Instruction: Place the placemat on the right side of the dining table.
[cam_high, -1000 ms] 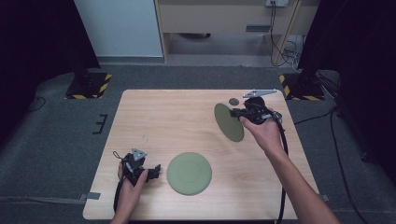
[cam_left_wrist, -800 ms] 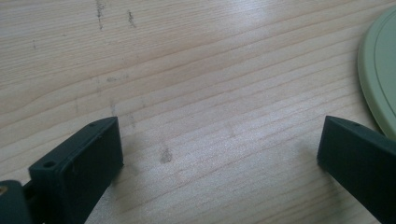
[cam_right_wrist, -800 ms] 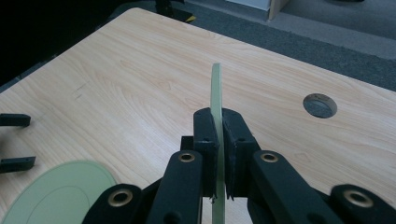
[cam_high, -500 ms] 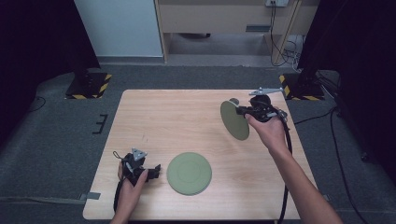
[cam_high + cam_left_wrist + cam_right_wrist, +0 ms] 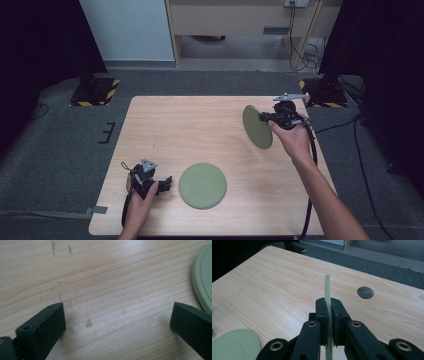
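A light wooden table (image 5: 200, 125) carries the scene. Near its front edge a green plate (image 5: 202, 185) lies flat, and a second green plate (image 5: 257, 127) is held on edge above the table's right part, clear of the wood. The right gripper (image 5: 266, 118) is clamped on that raised plate's rim; the right gripper view shows both pads pressed against the thin edge. The left gripper (image 5: 167, 181) rests low at the front left, just beside the flat plate, its jaws spread wide over bare wood. A small round hole (image 5: 365, 292) sits in the tabletop.
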Action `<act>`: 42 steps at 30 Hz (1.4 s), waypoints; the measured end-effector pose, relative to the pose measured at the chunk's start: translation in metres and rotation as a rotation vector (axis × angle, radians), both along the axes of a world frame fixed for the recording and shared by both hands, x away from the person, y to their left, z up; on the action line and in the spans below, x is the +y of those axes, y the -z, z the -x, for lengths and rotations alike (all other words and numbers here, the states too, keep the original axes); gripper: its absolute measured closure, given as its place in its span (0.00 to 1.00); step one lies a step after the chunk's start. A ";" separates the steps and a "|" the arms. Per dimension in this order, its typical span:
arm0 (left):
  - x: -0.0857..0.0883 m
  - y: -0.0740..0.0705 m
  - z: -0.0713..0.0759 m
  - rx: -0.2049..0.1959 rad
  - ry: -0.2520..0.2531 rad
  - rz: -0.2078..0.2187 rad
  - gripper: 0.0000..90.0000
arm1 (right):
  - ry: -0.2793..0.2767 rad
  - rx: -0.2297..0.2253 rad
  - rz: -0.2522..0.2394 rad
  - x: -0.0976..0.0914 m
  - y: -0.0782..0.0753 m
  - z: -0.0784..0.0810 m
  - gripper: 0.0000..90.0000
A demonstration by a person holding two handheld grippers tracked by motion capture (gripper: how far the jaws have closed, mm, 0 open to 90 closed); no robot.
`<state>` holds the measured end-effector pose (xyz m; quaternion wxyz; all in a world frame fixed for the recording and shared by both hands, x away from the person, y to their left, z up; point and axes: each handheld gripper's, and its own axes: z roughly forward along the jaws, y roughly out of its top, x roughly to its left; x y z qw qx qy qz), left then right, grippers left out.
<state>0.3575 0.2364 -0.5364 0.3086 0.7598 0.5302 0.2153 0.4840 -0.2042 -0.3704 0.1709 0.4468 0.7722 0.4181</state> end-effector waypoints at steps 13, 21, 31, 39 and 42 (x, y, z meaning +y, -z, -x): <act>0.000 0.000 0.000 0.000 0.000 0.000 0.00 | 0.045 -0.001 0.008 -0.017 0.002 -0.003 0.95; 0.000 0.000 0.000 0.000 0.000 0.000 0.00 | 0.070 0.002 0.011 -0.027 0.004 -0.006 0.95; 0.000 0.000 0.000 0.000 0.000 0.000 0.00 | 0.093 0.021 -0.011 -0.033 0.014 -0.008 0.95; 0.000 0.000 0.000 0.000 0.000 0.000 0.00 | 0.103 0.036 -0.001 -0.036 0.023 -0.010 0.95; 0.000 0.000 0.000 0.000 0.000 0.000 0.00 | 0.109 0.041 0.002 -0.038 0.026 -0.010 0.95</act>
